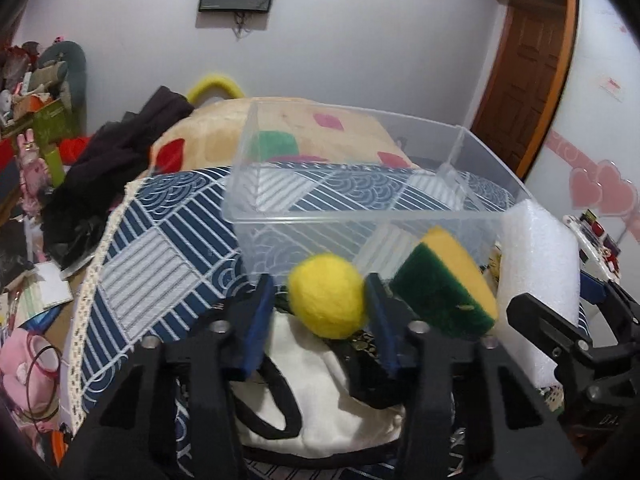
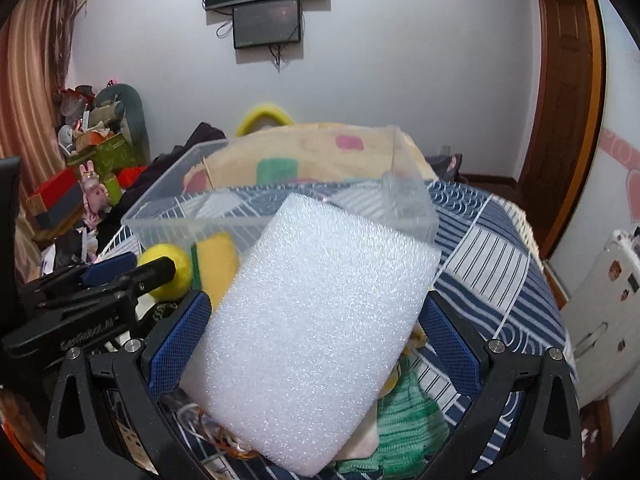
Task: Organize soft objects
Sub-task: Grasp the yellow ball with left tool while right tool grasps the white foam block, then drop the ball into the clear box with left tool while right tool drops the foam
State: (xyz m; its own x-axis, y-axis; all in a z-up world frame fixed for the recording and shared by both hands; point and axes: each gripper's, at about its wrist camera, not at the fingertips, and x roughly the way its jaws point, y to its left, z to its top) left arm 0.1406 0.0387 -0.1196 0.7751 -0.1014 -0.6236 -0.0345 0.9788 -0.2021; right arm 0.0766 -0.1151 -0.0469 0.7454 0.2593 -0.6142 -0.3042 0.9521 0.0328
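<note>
I am gripping the yellow felt ball (image 1: pixel 327 297) in my left gripper (image 1: pixel 320 312) just before the clear bin (image 1: pixel 360 216) | my right gripper (image 2: pixel 316 344) is clamping the white foam block (image 2: pixel 316 332) before the bin | sponge (image 1: pixel 444 284) sitting between them

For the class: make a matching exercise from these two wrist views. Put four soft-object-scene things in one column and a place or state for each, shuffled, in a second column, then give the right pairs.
Things
1. yellow ball
2. white foam block
3. sponge
4. clear plastic bin

Places or states
A. standing on the patterned blue cloth, nothing inside
B. between the left gripper's blue pads
C. green on one side, yellow on the other
D. between the right gripper's pads

Pairs: 1-B, 2-D, 3-C, 4-A
</note>
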